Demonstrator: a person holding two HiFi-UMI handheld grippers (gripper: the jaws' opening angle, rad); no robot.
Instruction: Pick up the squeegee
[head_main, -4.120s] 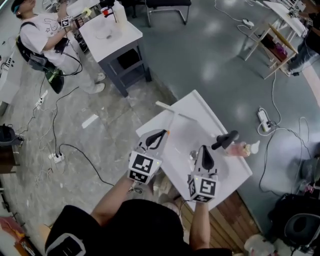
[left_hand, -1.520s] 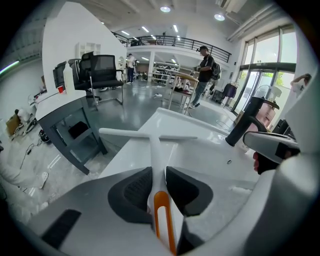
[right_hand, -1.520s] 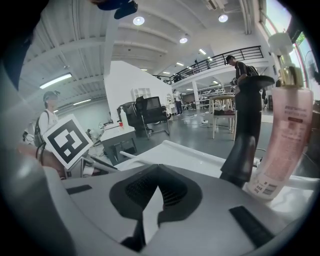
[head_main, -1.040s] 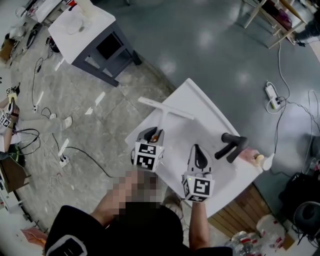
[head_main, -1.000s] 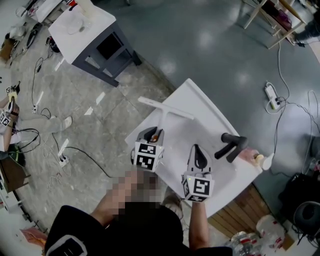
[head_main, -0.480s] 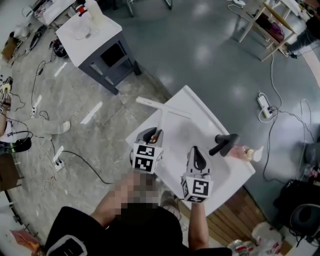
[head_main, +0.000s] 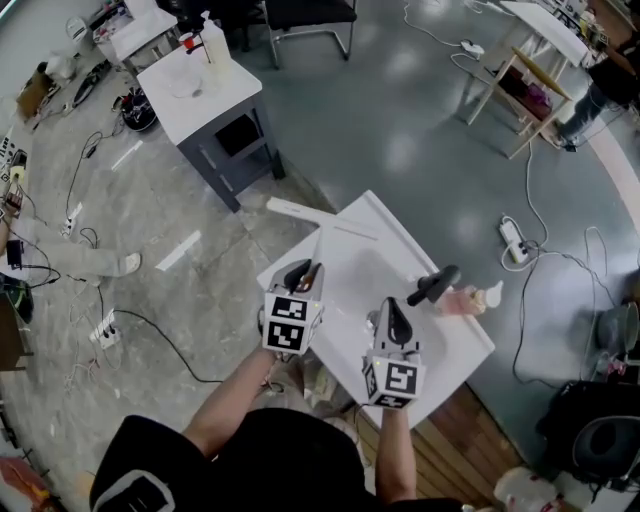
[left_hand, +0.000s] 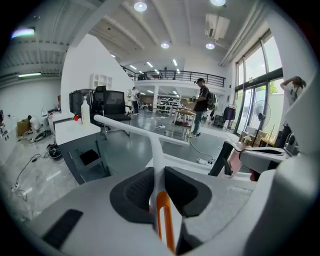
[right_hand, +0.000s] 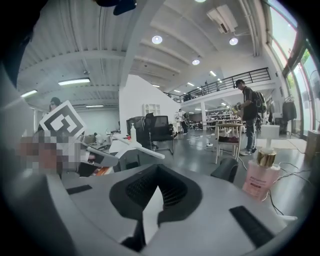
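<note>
My left tool (head_main: 304, 270), jaws just closing, clamps the squeegee (head_main: 310, 216) handle; my right tool (head_main: 389, 308) is together, empty.

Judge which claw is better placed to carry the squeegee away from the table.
Left. The left claw, whose jaws have just been closing, clamps the squeegee by its handle; the right claw is empty and apart from it.

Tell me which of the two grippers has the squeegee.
The left gripper: its jaws, which have just been closing further, clamp the squeegee by its white and orange handle. The right gripper has nothing between its jaws.
</note>
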